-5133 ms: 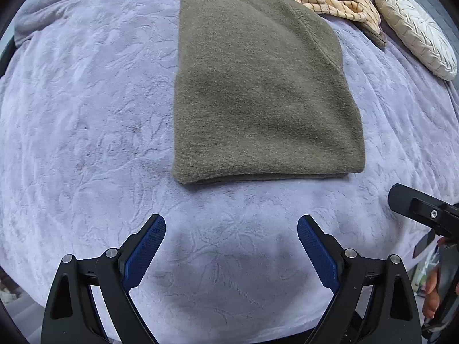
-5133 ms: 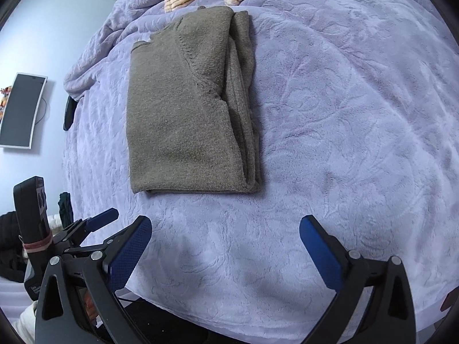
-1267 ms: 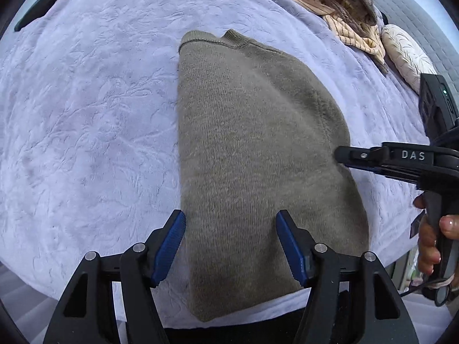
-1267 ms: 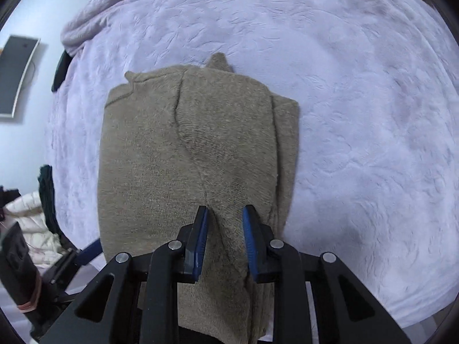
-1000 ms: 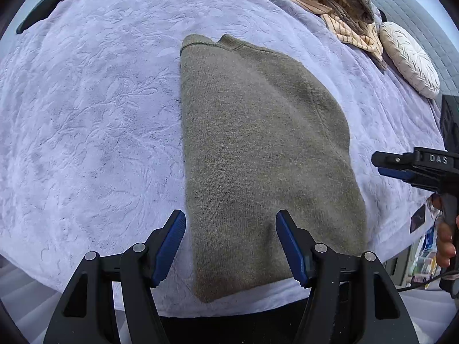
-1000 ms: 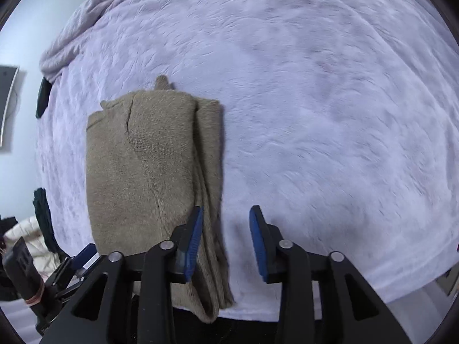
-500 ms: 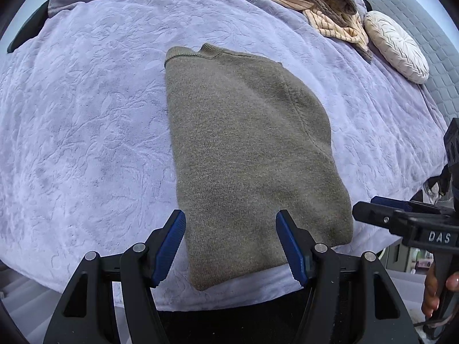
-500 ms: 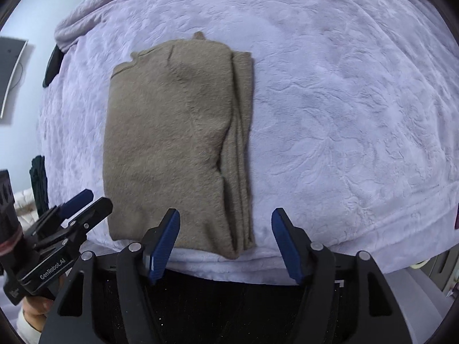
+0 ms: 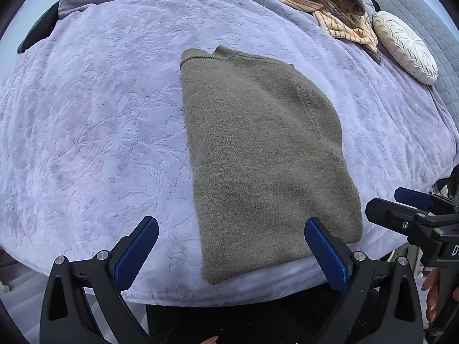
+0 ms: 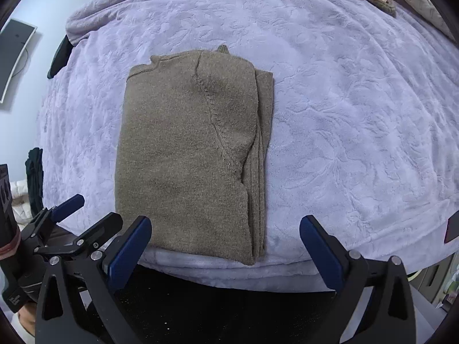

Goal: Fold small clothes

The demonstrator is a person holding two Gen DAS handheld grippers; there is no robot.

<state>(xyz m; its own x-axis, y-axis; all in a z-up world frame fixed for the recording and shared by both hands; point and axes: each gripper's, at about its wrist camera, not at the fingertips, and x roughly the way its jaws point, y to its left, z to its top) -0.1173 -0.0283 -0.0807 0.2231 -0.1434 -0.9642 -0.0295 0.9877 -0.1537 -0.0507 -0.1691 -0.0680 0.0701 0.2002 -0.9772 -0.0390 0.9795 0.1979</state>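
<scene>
One folded olive-brown knit sweater (image 9: 266, 154) lies flat on the lavender embossed blanket (image 9: 94, 132) of a bed, its near end at the blanket's front edge. It forms a neat oblong; a ribbed collar edge shows at the far end, and a curved seam runs down its upper layer. The right wrist view alone shows the stacked folded layers along the garment's right side (image 10: 262, 149). Two tongs are present. The left tongs (image 9: 231, 250) stand wide apart, the jaws having just been opening; the sweater's near end appears between the blue pads without being pressed. The right tongs (image 10: 225, 248) likewise stand fully apart, the jaws having just been opening, holding nothing, with the sweater's near corner showing between them. Each view shows the other tool at its side edge. The left wrist view alone shows one round white cushion (image 9: 406, 47) beside a heap of striped clothes (image 9: 324, 3). The right wrist view alone shows one wall-mounted screen (image 10: 13, 57) at the far left.
</scene>
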